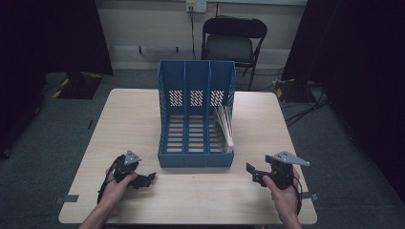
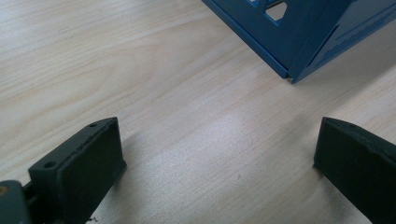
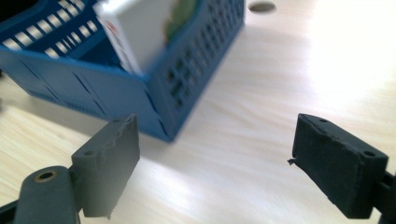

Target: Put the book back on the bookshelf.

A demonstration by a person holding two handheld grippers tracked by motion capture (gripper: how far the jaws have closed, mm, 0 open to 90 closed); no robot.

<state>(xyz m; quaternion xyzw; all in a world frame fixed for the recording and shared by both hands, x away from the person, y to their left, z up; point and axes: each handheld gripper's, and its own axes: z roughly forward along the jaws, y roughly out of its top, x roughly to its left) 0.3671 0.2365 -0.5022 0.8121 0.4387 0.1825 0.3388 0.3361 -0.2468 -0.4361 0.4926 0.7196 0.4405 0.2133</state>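
Your left gripper (image 1: 152, 177) and right gripper (image 1: 250, 172) stand released and empty; books (image 1: 225, 126) already sit in the file rack (image 1: 196, 160), apparently nothing left.

The high view looks forward and down over the whole pale wooden table (image 1: 143, 119). Each gripper view sits low and close to the tabletop, facing a near corner of the blue plastic three-slot file rack (image 1: 196, 114), shared by all three.
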